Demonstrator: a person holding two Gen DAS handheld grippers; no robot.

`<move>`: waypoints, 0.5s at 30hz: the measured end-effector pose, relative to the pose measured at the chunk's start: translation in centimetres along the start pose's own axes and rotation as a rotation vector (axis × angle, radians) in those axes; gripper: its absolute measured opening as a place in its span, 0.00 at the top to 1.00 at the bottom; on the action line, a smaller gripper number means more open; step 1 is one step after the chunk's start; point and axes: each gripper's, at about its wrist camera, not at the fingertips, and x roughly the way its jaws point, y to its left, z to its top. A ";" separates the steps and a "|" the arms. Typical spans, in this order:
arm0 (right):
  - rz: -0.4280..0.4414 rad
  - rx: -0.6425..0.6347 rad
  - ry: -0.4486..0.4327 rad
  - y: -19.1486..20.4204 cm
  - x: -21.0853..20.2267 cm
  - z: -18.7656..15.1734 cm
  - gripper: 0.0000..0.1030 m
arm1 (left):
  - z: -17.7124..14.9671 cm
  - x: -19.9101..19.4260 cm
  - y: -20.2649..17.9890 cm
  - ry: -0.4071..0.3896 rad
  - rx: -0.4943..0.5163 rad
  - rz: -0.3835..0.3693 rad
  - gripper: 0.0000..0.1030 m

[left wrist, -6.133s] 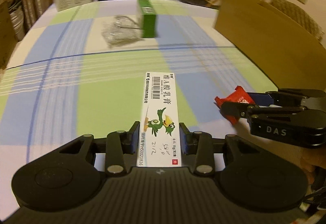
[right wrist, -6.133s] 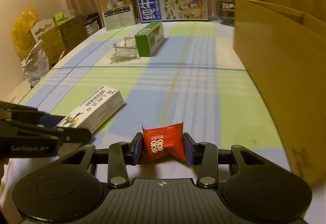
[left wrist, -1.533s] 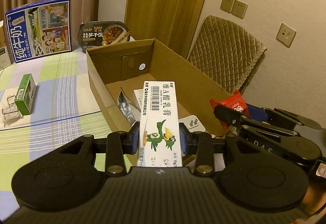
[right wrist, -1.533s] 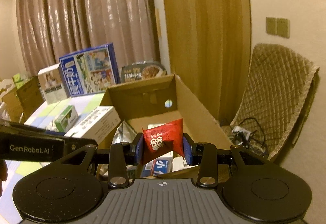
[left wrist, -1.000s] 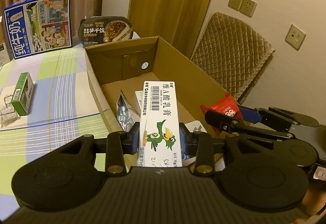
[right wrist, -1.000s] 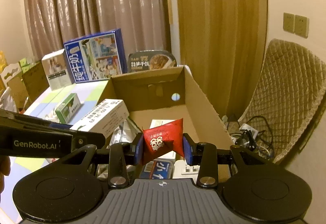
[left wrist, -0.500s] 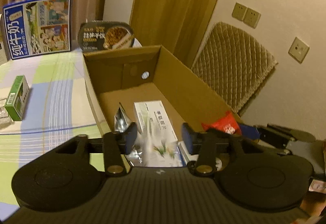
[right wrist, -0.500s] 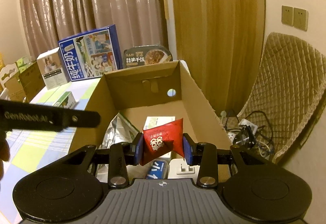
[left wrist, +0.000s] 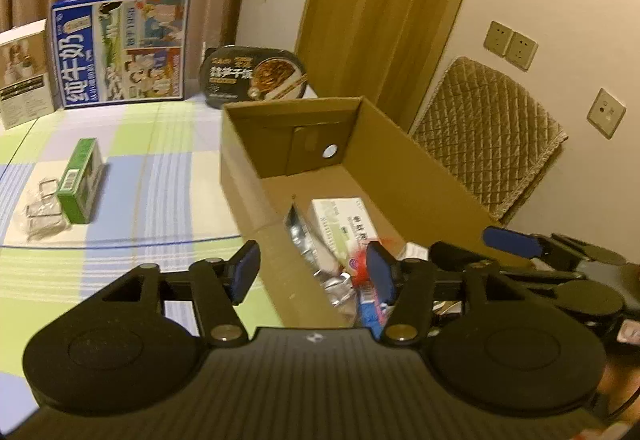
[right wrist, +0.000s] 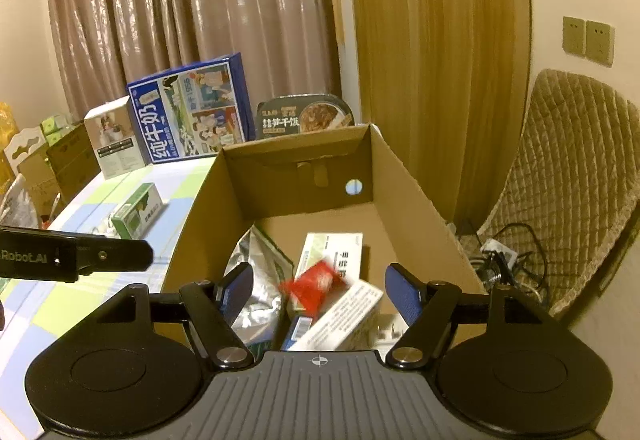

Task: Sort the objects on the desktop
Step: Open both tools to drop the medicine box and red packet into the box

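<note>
In the left wrist view we are holding the left gripper [left wrist: 312,272] spread wide and empty at lower centre, over the near edge of the cardboard box [left wrist: 420,176]. A green carton [left wrist: 78,180] is lying on the tablecloth [left wrist: 160,180] at left.

In the right wrist view our right gripper [right wrist: 320,292] is also gaping, and the red packet [right wrist: 316,284] (blurred) is sitting between its fingers, inside the box above a white carton [right wrist: 340,314].

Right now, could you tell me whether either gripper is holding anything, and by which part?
Nothing is held: the left gripper and right gripper are both open above the cardboard box, the red packet loose inside.
</note>
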 end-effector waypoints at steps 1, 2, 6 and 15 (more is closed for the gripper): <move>-0.002 0.004 0.000 0.2 -0.2 -0.2 0.28 | -0.2 -0.2 0.3 0.000 -0.004 0.006 0.37; -0.005 0.011 -0.001 0.3 -0.6 -0.4 0.25 | -0.4 -0.4 0.6 -0.001 -0.008 0.011 0.35; -0.003 0.028 -0.009 1.4 -1.6 -0.9 0.17 | -1.5 -1.6 1.8 -0.001 -0.026 0.028 0.30; 0.047 0.029 -0.007 5.3 -3.4 -0.9 0.02 | -3.1 -4.7 5.1 -0.011 -0.062 0.096 0.08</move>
